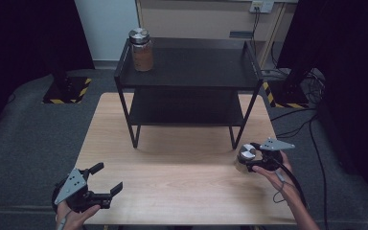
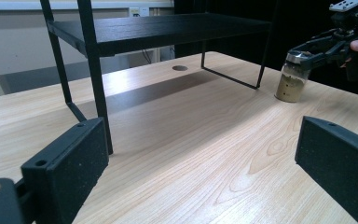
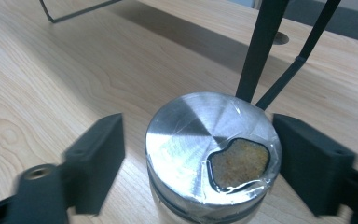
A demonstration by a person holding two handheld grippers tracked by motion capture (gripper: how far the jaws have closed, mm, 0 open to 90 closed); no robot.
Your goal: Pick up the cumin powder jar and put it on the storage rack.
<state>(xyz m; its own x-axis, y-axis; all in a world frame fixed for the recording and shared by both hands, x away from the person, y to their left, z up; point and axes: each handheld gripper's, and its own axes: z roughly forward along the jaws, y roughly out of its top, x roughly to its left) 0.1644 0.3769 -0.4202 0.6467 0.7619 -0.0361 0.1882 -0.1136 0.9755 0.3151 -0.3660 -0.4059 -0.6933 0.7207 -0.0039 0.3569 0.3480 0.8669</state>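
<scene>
A small glass jar (image 1: pixel 244 158) of tan powder with a silver lid (image 3: pixel 205 140) stands on the table near the shelf's front right leg. My right gripper (image 1: pixel 249 156) straddles it from the right. In the right gripper view the right gripper (image 3: pixel 198 154) is open: its left jaw is clearly off the lid and its right jaw is almost against it. The left gripper (image 1: pixel 109 176) is wide open at the table's front left corner, with bare wood between the jaws (image 2: pixel 200 154). From there I see the jar (image 2: pixel 292 80) far off. A taller jar (image 1: pixel 140 49) stands on the shelf's top left.
A black two-tier metal shelf (image 1: pixel 189 76) stands at the back middle of the wooden table (image 1: pixel 172 182); its lower tier holds nothing. Its front right leg (image 3: pixel 261 51) rises just behind the small jar. Cables lie on the grey floor to the right.
</scene>
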